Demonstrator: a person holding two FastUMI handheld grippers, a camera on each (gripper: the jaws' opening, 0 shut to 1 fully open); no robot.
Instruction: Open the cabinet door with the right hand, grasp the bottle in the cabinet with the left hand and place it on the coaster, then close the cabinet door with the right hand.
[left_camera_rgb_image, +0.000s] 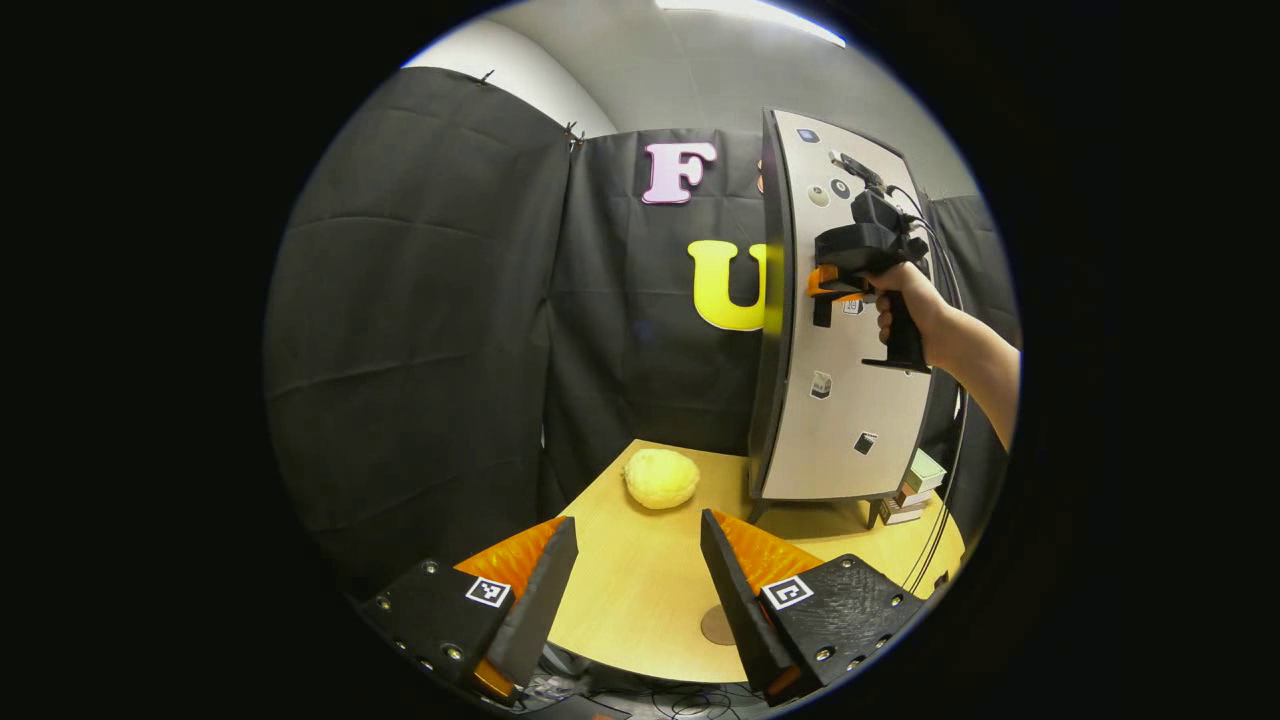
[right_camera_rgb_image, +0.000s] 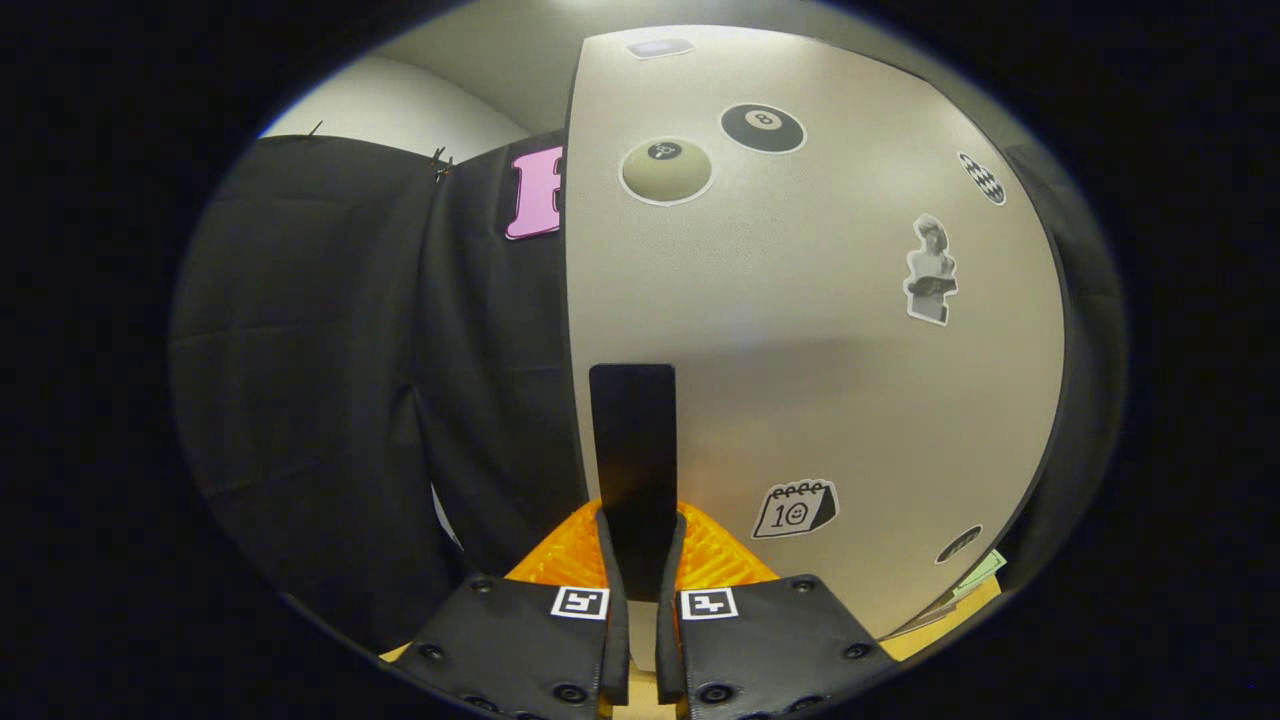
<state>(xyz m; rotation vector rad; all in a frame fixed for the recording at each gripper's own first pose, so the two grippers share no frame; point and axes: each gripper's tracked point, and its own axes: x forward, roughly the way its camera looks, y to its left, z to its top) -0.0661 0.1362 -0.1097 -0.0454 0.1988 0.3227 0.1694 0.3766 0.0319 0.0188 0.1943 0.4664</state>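
The left gripper (left_camera_rgb_image: 637, 580) hangs with its jaws wide apart over the wooden table (left_camera_rgb_image: 640, 620). Beyond it stands the cabinet door (left_camera_rgb_image: 845, 400), where a hand (left_camera_rgb_image: 905, 300) holds the right gripper (left_camera_rgb_image: 822, 285) against the door's edge. A yellow sponge-like lump (left_camera_rgb_image: 661, 478) lies left of the door, a round coaster (left_camera_rgb_image: 717, 625) near the table's front edge.

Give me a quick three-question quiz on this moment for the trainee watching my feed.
1. True or false: the left gripper is open and holds nothing.
2. What is the right gripper clamped on? A) a bottle B) the cabinet door's handle C) a coaster
3. What yellow thing lies on the table left of the cabinet?

Key: 1 true. 2 B. 3 a rounded, lumpy yellow object; the pictures do not settle what it is.
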